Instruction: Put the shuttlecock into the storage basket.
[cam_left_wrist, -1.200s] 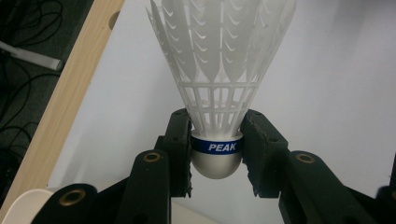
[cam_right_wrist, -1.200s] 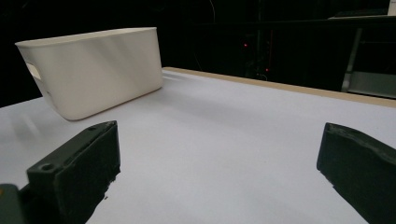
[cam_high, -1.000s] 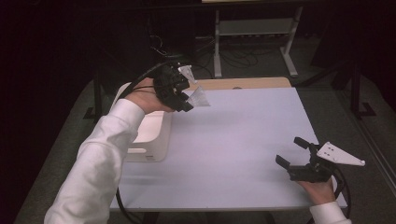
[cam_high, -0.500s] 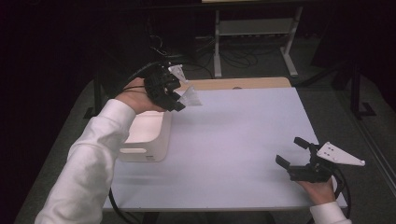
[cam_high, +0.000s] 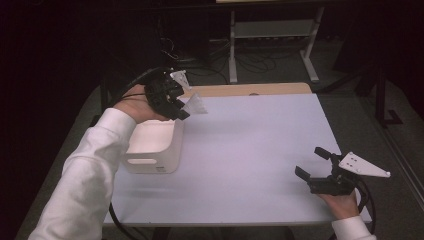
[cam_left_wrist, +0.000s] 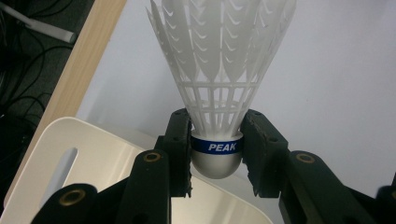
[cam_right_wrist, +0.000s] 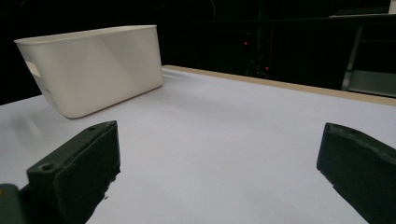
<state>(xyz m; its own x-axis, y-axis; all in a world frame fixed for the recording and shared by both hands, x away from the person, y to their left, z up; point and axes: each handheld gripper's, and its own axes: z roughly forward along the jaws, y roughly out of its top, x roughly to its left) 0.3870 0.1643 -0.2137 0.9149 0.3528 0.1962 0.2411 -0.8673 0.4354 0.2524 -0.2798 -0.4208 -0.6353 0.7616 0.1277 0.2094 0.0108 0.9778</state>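
A white plastic shuttlecock (cam_left_wrist: 217, 70) with a blue band marked PEAK is clamped at its cork between the jaws of my left gripper (cam_left_wrist: 215, 149). In the high view the left gripper (cam_high: 176, 106) hovers over the far right corner of the white bin (cam_high: 150, 150), with the shuttlecock (cam_high: 194, 105) sticking out to the right over the table. My right gripper (cam_high: 314, 164) rests near the table's front right, jaws wide open with nothing between them. The right gripper view looks across the table at the white bin (cam_right_wrist: 93, 70).
The white table top (cam_high: 250, 145) has a wooden strip (cam_high: 250, 90) along its far edge. Behind the table stand a metal shelf frame (cam_high: 272, 35) and loose cables on the dark floor.
My left hand has drifted left and slightly back with the shuttlecock, from over the table to above the bin's far right corner. The right gripper has stayed put.
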